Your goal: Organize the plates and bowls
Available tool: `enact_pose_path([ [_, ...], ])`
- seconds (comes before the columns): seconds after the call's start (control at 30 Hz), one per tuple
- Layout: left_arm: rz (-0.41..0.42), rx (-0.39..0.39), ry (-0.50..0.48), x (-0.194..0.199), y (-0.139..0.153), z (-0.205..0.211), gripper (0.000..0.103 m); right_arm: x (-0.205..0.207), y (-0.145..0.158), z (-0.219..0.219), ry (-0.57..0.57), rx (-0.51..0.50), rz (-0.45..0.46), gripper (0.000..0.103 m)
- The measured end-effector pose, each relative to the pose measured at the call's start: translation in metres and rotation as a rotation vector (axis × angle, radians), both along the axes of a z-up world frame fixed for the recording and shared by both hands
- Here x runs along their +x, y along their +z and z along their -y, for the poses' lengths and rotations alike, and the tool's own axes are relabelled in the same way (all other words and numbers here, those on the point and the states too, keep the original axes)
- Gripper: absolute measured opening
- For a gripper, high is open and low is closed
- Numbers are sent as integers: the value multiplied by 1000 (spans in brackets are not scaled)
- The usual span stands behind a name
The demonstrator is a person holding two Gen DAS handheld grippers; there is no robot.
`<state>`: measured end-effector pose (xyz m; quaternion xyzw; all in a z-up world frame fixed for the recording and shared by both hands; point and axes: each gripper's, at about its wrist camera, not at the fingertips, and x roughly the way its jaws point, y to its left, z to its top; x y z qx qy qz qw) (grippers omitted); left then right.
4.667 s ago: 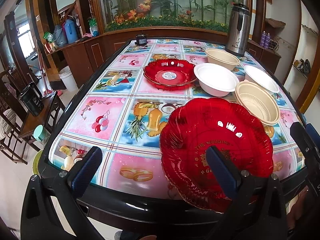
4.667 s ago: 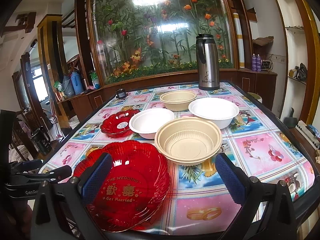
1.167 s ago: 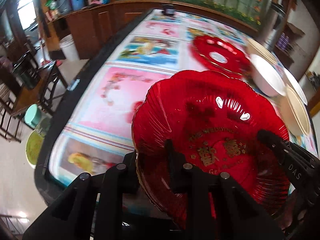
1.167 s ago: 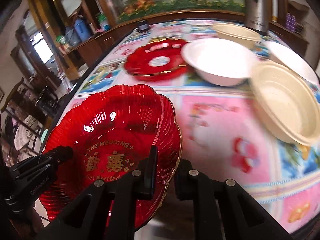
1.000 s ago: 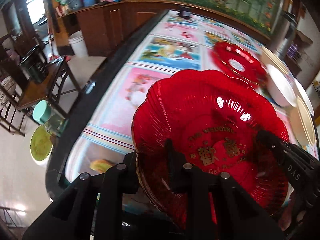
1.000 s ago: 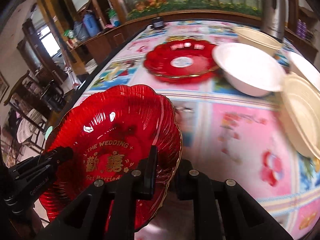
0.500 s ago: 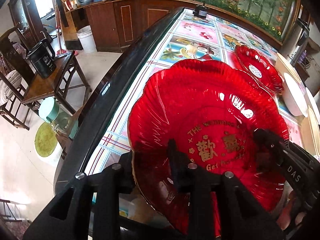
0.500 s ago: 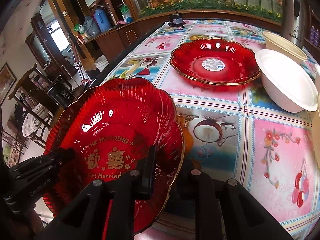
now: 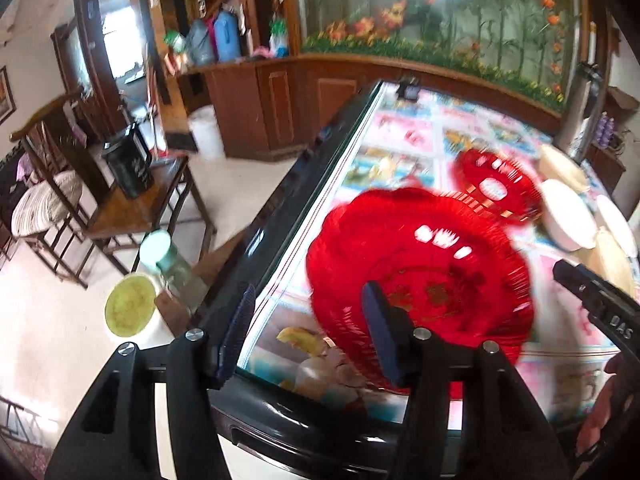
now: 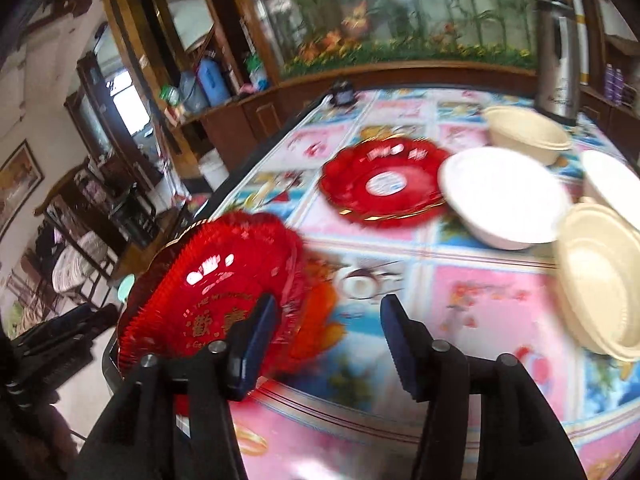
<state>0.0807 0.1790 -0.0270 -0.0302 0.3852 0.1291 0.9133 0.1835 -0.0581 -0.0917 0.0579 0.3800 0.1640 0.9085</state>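
Both tools (image 9: 306, 330) (image 10: 326, 338) are opening off red plate (image 10: 208, 300) (gold "THE WEDDING").

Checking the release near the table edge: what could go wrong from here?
1. Both grippers, left and right, are opening, and the near red plate sits at the table's dark edge; it may tip to the floor.
2. The right gripper's left finger overlaps the plate rim and could drag it while pulling away.

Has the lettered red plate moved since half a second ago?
Yes. The lettered plate has left both opening grippers and now sits lower and further left in the right wrist view, further from the other red plate on the table.
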Motion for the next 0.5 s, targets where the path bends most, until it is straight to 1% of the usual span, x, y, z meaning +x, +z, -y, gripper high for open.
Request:
enact_pose_path([
  [0.07, 30, -16, -33, 1, 13, 8, 66, -3, 5, 18, -26, 22, 10, 56],
  [0.1, 42, -26, -53, 3, 18, 13, 72, -4, 7, 26, -39, 32, 13, 56],
  [0.13, 45, -42, -79, 9, 25, 19, 74, -4, 9, 34, -55, 44, 15, 57],
  [0.2, 43, -72, -127, 24, 35, 32, 74, 1, 13, 50, -80, 88, 5, 59],
  [0.27, 30, -102, -167, 45, 41, 43, 74, 8, 14, 64, -91, 157, -26, 59],
  [0.4, -7, -132, -164, 92, 45, 53, 74, 32, 13, 73, -80, 249, -83, 59],
  [0.5, -74, -175, -159, 137, 40, 54, 74, 52, 5, 68, -65, 300, -124, 59],
])
